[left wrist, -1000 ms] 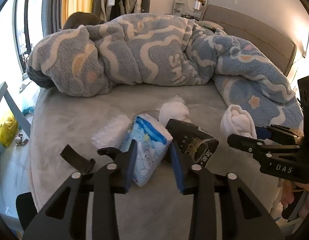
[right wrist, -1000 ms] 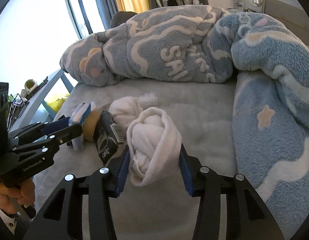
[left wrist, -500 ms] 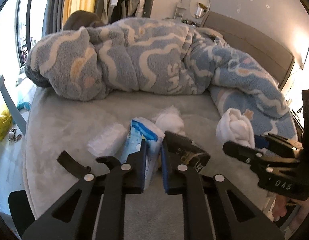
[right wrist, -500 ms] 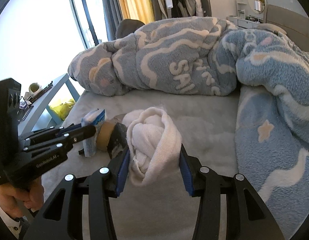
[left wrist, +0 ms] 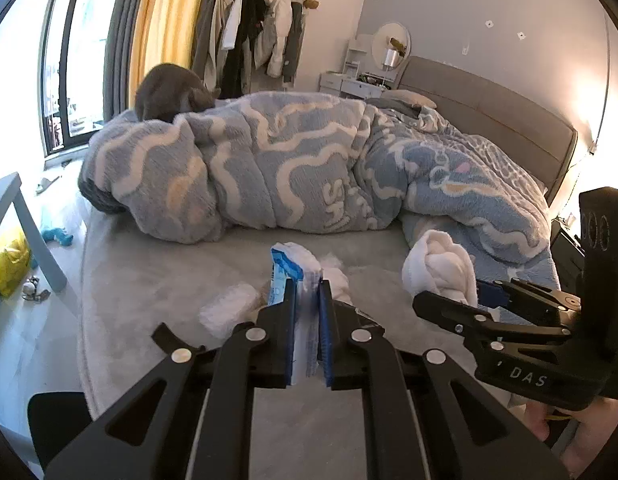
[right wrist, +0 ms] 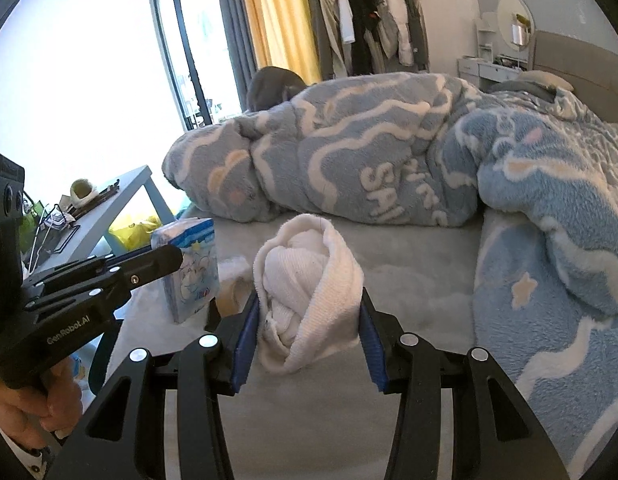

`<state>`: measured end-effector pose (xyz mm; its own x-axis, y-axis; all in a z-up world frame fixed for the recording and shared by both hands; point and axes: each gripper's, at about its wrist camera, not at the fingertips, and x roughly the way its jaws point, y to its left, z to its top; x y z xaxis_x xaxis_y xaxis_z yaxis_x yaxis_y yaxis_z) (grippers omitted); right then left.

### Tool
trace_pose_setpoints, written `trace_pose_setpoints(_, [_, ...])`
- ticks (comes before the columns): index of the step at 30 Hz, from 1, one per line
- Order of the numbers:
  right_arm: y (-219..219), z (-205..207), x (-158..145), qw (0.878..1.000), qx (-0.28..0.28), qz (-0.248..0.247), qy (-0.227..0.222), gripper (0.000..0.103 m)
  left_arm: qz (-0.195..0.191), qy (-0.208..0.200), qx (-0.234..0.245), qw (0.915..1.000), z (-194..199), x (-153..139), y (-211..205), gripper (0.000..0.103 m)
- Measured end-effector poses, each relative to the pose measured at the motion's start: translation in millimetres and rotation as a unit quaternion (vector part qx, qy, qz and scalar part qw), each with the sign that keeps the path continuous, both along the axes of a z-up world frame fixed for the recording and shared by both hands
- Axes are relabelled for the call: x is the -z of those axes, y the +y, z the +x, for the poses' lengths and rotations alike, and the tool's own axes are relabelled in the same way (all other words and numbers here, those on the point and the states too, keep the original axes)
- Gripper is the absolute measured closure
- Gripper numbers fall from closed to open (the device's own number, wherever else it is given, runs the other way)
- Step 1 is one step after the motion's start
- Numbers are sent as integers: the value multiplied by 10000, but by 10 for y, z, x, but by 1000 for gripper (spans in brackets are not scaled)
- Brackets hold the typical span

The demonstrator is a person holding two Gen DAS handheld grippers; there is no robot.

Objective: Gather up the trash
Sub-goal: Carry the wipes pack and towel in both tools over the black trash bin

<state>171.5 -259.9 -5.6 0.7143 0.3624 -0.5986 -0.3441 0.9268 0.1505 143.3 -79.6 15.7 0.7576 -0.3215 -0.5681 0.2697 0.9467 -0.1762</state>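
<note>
My left gripper is shut on a blue-and-white tissue pack, squeezed flat between the blue pads and lifted off the bed. The right wrist view shows that pack hanging from the left gripper. My right gripper is shut on a rolled white cloth bundle, also held above the bed. From the left wrist camera, the bundle sits in the right gripper. Crumpled white tissues lie on the grey sheet beneath. A tan roll is partly hidden behind my finger.
A heaped blue-and-white fleece blanket covers the far half of the bed, with a dark grey furry shape behind it. A grey side table with clutter stands left of the bed. A yellow bag lies on the floor.
The left jaws closed on the tissue pack and raised it off the sheet. The right gripper rose too, keeping its hold on the white bundle.
</note>
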Motion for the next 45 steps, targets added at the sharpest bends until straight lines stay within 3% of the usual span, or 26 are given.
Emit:
trace_pose_setpoints(13, [408, -194, -92, 9994, -264, 173, -118, 56, 46, -188, -252, 9995, -319, -164, 514, 92])
trace_pose_setpoints(26, [1118, -301, -101, 9969, -772, 110, -112, 56, 341, -16, -751, 9966, -564, -11, 1241, 92])
trace_pose_setpoints(38, [1941, -374, 65, 9904, -1370, 66, 144, 56, 650, 788, -1313, 9861, -650, 519, 1922, 92])
trace_pose_setpoints(45, [2323, -418, 201, 9860, -1633, 0, 343, 56, 497, 1332, -1544, 9777, -704, 884, 2348, 92])
